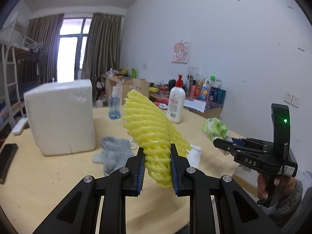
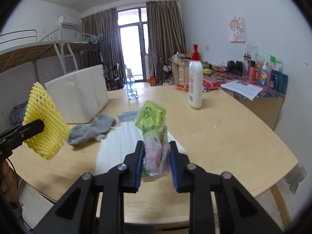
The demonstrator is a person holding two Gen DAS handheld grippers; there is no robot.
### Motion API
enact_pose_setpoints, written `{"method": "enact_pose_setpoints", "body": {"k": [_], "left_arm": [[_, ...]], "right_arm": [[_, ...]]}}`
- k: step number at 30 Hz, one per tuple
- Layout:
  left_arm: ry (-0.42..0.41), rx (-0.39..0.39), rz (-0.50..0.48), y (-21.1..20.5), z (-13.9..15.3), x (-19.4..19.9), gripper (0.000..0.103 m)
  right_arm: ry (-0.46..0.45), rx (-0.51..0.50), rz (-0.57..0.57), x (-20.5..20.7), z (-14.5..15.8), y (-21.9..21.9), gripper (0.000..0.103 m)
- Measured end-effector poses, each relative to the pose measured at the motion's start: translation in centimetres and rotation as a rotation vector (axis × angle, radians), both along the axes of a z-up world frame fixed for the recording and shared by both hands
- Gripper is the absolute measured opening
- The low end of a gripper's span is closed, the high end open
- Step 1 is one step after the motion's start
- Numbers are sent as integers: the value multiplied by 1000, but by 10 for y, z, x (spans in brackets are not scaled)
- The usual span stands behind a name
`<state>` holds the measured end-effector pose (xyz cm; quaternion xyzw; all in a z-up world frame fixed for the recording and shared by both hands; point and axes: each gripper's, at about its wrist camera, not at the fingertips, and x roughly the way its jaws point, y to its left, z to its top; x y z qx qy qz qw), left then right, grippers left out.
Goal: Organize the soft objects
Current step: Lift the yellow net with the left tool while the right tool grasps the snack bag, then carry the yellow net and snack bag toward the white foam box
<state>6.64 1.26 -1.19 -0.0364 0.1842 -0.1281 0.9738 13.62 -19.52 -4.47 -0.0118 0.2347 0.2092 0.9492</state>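
Observation:
My left gripper (image 1: 157,156) is shut on a yellow foam net sleeve (image 1: 152,124), held up above the wooden table (image 1: 48,175). From the right wrist view the same yellow net (image 2: 44,120) hangs at the left in the left gripper's finger (image 2: 29,129). My right gripper (image 2: 156,156) is shut on a green and pink tissue pack (image 2: 155,128), lifted off the table. The left wrist view shows that pack (image 1: 215,128) at the tip of the right gripper (image 1: 222,144). A grey towel (image 1: 115,152) and white cloth (image 2: 120,142) lie on the table.
A white foam box (image 1: 60,115) stands at the table's left. A blue spray bottle (image 1: 114,105) and a white lotion bottle (image 1: 175,105) stand at the far side. A black phone (image 1: 6,159) lies near the left edge. A cluttered desk (image 2: 253,85) lines the wall.

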Motion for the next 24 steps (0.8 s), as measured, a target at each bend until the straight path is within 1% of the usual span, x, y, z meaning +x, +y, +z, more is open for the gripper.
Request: {"method": "enact_pose_setpoints", "body": {"k": [8, 12, 15, 24], "left_arm": [[-75, 46, 66, 4, 25, -19, 24], [-101, 72, 143, 10, 36, -28, 24], [-107, 71, 183, 17, 41, -36, 24], [-155, 98, 327, 42, 51, -66, 24]], "right_arm": [[-85, 19, 40, -18, 26, 7, 29], [-120, 29, 69, -25, 38, 14, 29], [-140, 33, 95, -30, 43, 20, 29], [-184, 49, 220, -41, 55, 54, 29]]}}
